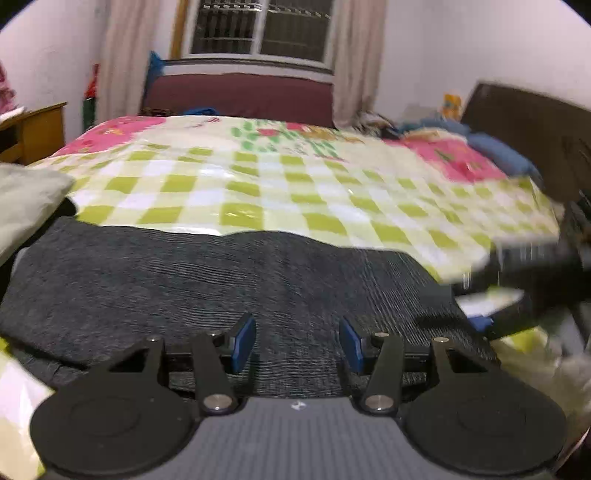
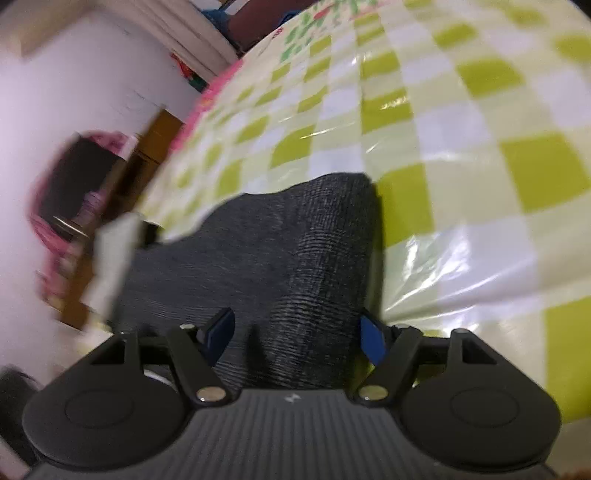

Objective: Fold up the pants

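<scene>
Dark grey ribbed pants (image 1: 221,280) lie flat across the near edge of the bed, on a green-and-white checked plastic sheet (image 1: 280,192). My left gripper (image 1: 297,343) is open just above the pants near their front edge, blue pads apart, nothing between them. In the right wrist view the pants (image 2: 280,251) show as a raised fold with its far end on the sheet (image 2: 461,155). My right gripper (image 2: 297,341) is open, its jaws standing either side of that fold. The right gripper also shows blurred at the right of the left wrist view (image 1: 532,280).
A pale cushion or cloth (image 1: 26,199) lies at the left by the pants. A wooden bedside cabinet (image 1: 33,133) stands at the left. Blue clothes (image 1: 495,147) and a dark headboard (image 1: 532,136) are at the far right. A window with curtains (image 1: 258,29) is behind.
</scene>
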### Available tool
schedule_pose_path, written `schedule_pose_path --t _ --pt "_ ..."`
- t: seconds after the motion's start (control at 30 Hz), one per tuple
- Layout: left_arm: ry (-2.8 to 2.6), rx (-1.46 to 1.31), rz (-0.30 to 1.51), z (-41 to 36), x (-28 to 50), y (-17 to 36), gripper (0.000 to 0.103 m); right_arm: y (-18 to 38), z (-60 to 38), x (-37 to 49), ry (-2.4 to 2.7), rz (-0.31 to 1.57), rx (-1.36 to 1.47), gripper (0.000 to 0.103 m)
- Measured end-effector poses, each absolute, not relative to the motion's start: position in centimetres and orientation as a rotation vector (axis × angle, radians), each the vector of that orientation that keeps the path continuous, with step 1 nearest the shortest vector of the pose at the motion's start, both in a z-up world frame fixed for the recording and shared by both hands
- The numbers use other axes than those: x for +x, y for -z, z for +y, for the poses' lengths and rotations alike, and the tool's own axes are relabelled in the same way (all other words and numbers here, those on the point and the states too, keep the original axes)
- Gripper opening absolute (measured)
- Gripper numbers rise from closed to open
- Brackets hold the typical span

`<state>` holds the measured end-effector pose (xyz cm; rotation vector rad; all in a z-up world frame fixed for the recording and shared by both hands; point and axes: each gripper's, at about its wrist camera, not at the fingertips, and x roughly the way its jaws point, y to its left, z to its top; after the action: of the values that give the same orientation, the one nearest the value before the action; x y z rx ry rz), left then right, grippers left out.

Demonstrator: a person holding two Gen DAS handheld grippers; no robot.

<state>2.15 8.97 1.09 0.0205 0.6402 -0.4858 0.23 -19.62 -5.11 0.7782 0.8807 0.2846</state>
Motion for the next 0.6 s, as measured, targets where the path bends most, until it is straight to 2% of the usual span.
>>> schedule_pose_path --t 0.1,0.2,0.3,0.33,0.37,0.6 --pt "0.504 0.094 0.644 7.4 2.6 -1.1 0.062 6.6 -21.6 1.1 -0.381 0.858 1.007 0.07" --pt "0.51 0.135 0.647 6.5 3.1 -1.1 0.063 8.1 -21.8 1.1 -0.408 0.832 1.02 0.063" --pt "0.52 0.16 0.68 5.9 3.9 -0.6 0.063 9.1 -20.9 2.4 -0.385 0.833 1.069 0.036" --pt "0.52 0.17 0.7 5.6 4.2 -0.3 0.063 9.3 -20.5 2.8 -0.395 0.828 1.111 0.015" --pt "0.518 0.188 0.713 5.2 4.1 -0.2 0.063 9.5 -20.1 3.3 -0.411 0.836 1.147 0.009" --pt "0.64 0.183 0.744 0.3 2.3 0.0 0.063 9.1 -25.4 0.2 -0.407 0.763 1.241 0.008"
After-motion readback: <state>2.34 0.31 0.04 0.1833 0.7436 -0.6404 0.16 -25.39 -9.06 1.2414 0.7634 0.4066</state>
